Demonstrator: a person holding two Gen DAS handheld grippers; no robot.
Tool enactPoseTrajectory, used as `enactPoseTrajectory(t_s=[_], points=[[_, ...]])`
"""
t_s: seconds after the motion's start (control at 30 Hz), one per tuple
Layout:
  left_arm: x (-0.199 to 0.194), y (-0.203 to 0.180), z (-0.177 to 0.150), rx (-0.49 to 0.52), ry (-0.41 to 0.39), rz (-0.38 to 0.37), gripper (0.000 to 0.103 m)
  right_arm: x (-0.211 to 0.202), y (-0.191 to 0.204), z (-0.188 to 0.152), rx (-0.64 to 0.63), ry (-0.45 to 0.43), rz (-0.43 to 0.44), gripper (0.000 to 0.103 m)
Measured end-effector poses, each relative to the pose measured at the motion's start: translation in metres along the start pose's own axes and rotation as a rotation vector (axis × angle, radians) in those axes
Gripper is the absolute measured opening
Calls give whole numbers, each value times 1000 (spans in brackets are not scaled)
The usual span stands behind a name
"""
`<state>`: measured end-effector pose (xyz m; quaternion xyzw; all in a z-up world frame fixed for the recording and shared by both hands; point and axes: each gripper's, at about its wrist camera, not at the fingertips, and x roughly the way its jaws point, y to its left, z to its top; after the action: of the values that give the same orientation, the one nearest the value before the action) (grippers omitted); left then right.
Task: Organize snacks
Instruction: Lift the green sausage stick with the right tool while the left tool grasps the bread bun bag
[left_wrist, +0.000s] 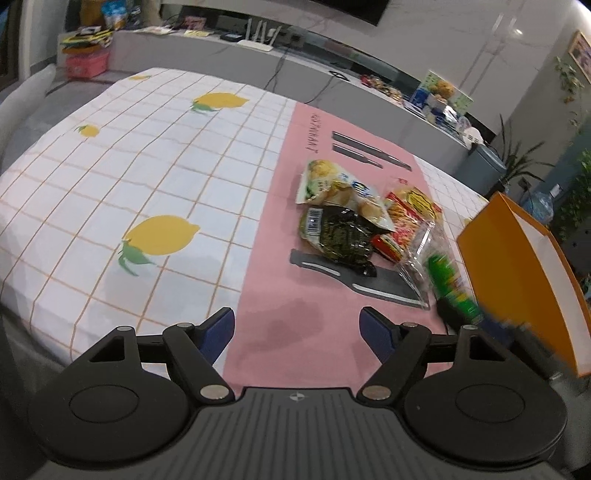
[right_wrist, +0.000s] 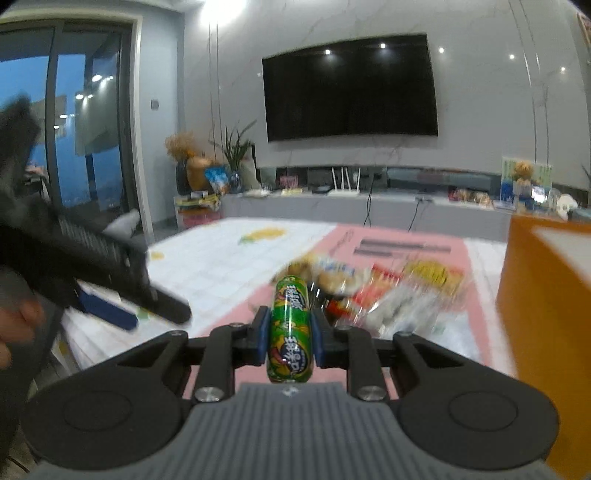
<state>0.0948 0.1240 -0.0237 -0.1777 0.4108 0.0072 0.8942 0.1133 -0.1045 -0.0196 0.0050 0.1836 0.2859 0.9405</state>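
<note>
My right gripper (right_wrist: 289, 334) is shut on a green snack tube (right_wrist: 291, 328), held lengthwise between its blue pads above the pink mat (right_wrist: 476, 328). The left wrist view shows that green tube (left_wrist: 452, 282) blurred, beside the orange box (left_wrist: 517, 266). A pile of snack bags lies on the pink mat (left_wrist: 280, 280): a pale bun bag (left_wrist: 332, 184), a dark seaweed pack (left_wrist: 340, 236), a red and yellow noodle bag (left_wrist: 410, 214) and a clear bag (left_wrist: 424, 251). My left gripper (left_wrist: 297, 328) hangs open over the mat's near part, nothing between its fingers. In the right wrist view the left gripper (right_wrist: 122, 306) is at the left.
A white checked cloth with lemons (left_wrist: 147, 177) covers the table. The tall orange box (right_wrist: 546, 314) stands at the right edge. Behind are a grey low cabinet (right_wrist: 369, 206) with clutter, a wall television (right_wrist: 351, 85) and plants. A person's hand (right_wrist: 18, 325) holds the left gripper.
</note>
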Motion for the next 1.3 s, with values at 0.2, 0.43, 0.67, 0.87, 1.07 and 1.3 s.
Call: enactPoseTrajectory(t_s=[0.2, 0.43, 0.67, 0.87, 1.07, 1.3], points=[[8, -18, -9, 60, 23, -21, 90, -39, -28, 33, 56, -73, -64, 21], [9, -44, -17, 101, 37, -94, 90, -74, -67, 54, 90, -113, -145, 21], [24, -83, -21, 165, 53, -89, 90, -93, -94, 57, 89, -119, -172, 21], [46, -117, -23, 208, 73, -85, 90, -104, -110, 59, 113, -167, -204, 21], [67, -149, -28, 217, 108, -124, 90, -105, -112, 52, 116, -141, -207, 21], [90, -175, -36, 218, 128, -140, 90, -110, -115, 49, 148, -126, -212, 21]])
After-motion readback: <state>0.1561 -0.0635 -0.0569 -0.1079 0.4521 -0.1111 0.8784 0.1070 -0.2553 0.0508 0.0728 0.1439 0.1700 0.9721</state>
